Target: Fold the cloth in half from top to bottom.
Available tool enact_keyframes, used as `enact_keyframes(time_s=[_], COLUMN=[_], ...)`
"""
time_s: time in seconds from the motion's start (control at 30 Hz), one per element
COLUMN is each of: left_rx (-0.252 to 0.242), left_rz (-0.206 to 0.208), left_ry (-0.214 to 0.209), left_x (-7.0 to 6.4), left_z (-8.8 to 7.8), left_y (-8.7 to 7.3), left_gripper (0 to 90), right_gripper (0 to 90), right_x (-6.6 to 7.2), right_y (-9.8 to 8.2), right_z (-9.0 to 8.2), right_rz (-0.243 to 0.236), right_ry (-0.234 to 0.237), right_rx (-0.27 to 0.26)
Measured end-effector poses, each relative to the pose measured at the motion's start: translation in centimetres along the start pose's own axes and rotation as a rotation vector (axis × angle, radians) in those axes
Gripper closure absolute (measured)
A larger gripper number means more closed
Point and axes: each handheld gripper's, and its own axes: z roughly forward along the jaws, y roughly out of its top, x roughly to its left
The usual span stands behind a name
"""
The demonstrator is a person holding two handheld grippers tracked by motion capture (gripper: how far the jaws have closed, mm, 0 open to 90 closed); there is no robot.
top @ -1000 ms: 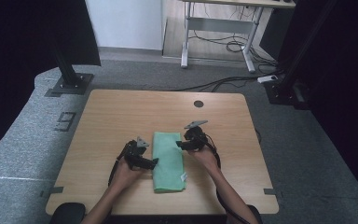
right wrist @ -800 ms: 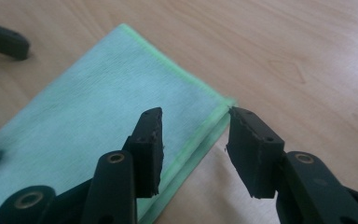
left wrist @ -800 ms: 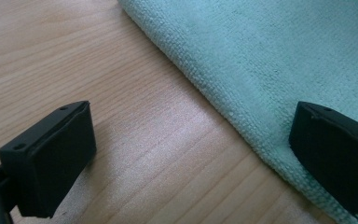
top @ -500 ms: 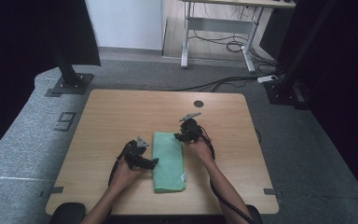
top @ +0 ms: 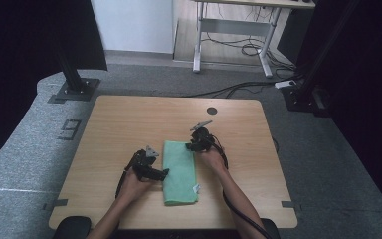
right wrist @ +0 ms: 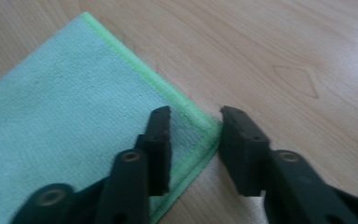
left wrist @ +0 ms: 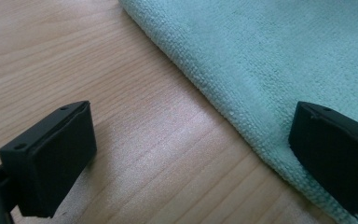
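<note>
Cloth: we see a green folded cloth (top: pixel 180 172) lying flat on the table (top: pixel 119 124), near its front edge, lengthwise between the two grippers.
Right gripper: at the cloth's far right corner we see the right gripper (right wrist: pixel 195 135); its jaws have just been closing and stand narrow, with the bright green hem between them, and we cannot tell whether the pads press on it.
Left gripper: at the cloth's left edge we find the left gripper (left wrist: pixel 191 154), jaws wide, one over the cloth and one over bare wood.
Hole: beyond the cloth, a dark round hole (top: pixel 212 111).
</note>
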Motion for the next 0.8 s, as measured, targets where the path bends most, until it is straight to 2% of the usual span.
enact_keyframes(time_s=[0.1, 0.17, 0.43, 0.8], left_rx=[-0.001, -0.002, -0.005, -0.003], left_rz=[-0.002, -0.001, -0.002, -0.003], left_ry=[0.000, 0.000, 0.000, 0.004], left_x=[0.0, 0.0, -0.1, -0.1], left_z=[0.0, 0.0, 0.0, 0.0], left_y=[0.0, 0.0, 0.0, 0.0], left_gripper=[1.0, 1.1, 1.7, 1.7], right_gripper=[80.8, 82.9, 84.6, 84.5], right_x=[0.2, 0.5, 0.9, 2.7], right_y=[0.2, 0.3, 0.6, 1.3], right_z=[0.0, -0.1, -1.0, -4.5], right_rz=[-0.005, -0.016, -0.026, -0.084], right_ry=[0.022, 0.010, 0.000, 0.048], right_rx=[0.016, 0.023, 0.001, -0.082])
